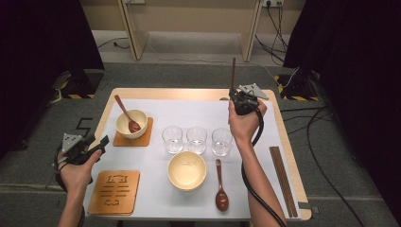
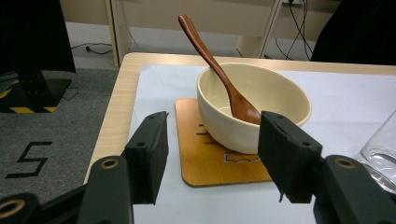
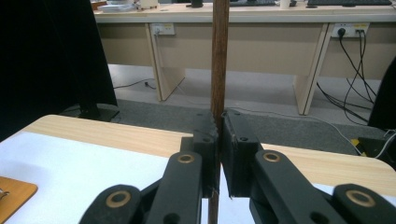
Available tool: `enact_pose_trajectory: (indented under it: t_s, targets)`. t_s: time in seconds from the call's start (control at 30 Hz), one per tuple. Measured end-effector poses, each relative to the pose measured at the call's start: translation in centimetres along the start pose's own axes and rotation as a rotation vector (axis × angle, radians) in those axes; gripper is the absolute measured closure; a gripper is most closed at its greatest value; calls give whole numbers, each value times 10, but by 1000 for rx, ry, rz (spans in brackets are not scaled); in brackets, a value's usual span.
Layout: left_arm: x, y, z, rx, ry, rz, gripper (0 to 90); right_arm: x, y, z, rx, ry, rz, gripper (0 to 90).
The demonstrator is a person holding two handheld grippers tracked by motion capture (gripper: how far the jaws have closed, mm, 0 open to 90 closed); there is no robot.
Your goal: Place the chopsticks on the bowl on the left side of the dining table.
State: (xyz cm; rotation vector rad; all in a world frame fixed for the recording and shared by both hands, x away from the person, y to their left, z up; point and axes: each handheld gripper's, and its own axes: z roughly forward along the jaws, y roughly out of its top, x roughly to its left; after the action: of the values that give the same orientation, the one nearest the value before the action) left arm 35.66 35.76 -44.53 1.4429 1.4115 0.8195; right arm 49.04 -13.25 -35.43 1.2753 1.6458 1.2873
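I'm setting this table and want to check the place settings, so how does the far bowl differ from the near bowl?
The far bowl sits on a wooden coaster; the near bowl rests straight on the white mat. The far bowl has a brown spoon leaning inside it; the near bowl is empty, its spoon lying beside it on the mat. Both bowls are cream, round and upright.

Glass [image 2: 380, 154] cut by right edge
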Motion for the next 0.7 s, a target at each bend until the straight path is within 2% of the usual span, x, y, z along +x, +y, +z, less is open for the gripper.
enact_pose_trajectory:
  t_s: [0.7]
  targets:
    - [-1, 0, 0, 0, -2, 0, 423, 12, 3, 7, -3, 16, -16, 850]
